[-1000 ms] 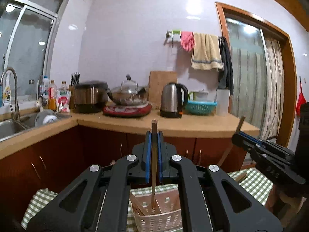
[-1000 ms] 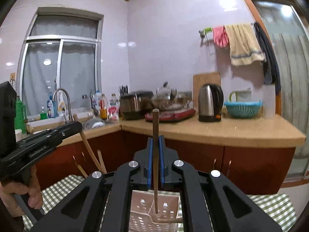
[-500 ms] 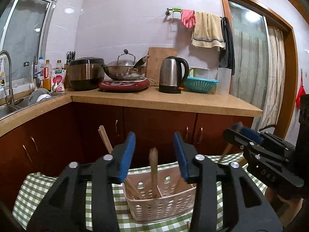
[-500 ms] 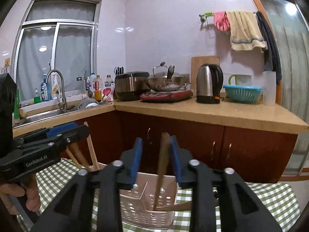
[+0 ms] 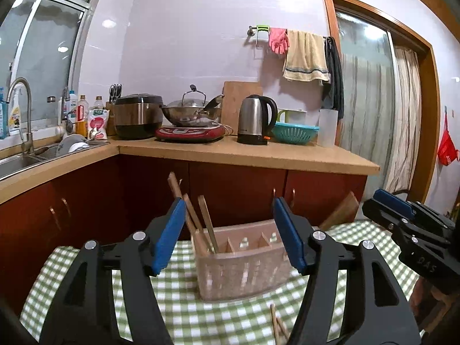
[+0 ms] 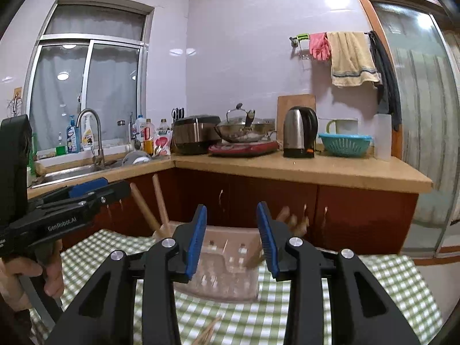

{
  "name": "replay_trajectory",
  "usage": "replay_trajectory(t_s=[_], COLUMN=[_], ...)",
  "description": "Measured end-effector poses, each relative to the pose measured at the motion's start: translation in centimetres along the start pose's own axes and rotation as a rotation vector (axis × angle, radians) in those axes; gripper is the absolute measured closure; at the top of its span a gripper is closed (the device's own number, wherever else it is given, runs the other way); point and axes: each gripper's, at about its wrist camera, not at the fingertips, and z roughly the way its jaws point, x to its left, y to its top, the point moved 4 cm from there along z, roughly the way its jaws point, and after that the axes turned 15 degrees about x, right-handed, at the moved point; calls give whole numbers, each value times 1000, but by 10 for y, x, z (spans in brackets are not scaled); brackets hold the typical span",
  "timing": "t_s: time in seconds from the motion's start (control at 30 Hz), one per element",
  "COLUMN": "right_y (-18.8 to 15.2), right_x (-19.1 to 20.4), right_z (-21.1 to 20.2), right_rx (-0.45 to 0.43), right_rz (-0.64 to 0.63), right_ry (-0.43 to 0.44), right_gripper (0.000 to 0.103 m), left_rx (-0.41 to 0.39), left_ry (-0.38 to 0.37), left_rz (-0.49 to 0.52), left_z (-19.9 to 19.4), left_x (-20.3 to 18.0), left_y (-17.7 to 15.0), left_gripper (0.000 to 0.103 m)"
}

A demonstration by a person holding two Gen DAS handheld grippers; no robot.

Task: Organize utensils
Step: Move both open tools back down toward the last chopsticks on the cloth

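A pale plastic utensil caddy [image 5: 241, 261] stands on the green checked tablecloth [image 5: 178, 313]; it also shows in the right wrist view [image 6: 227, 270]. Wooden utensils [image 5: 198, 224] lean out of its left compartment, and another wooden piece [image 5: 342, 210] sticks out at its right. My left gripper [image 5: 230, 235] is open and empty, held in front of and above the caddy. My right gripper [image 6: 231, 238] is open and empty over the caddy, with blurred wooden handles [image 6: 293, 221] beyond it. Loose chopsticks [image 5: 277, 327] lie on the cloth in front.
Behind the table run red-brown cabinets [image 5: 235, 192] and a wooden counter [image 5: 244, 152] with a kettle [image 5: 257, 120], a wok on a red cooker [image 5: 191, 129], a rice cooker [image 5: 136, 119] and a teal colander [image 5: 294, 133]. A sink [image 6: 72, 172] is at left.
Both grippers opened and let their wooden utensils drop into the caddy. Both have drawn back and their jaws have spread wider.
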Motion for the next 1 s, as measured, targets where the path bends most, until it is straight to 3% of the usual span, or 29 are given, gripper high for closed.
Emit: replay_trajectory(t_s=[0.63, 1.0], right_y=[-154, -207], right_x=[41, 68], right_z=[-40, -31], right_rx=[227, 360], right_rz=[-6, -28], right_ry=[-26, 46], right_gripper=[66, 66], left_rx=[194, 288], left_ry=[79, 112], left_rz=[-88, -113], left_z=[-65, -71], left_x=[4, 8], left_y=[-156, -209], left_gripper=[41, 41])
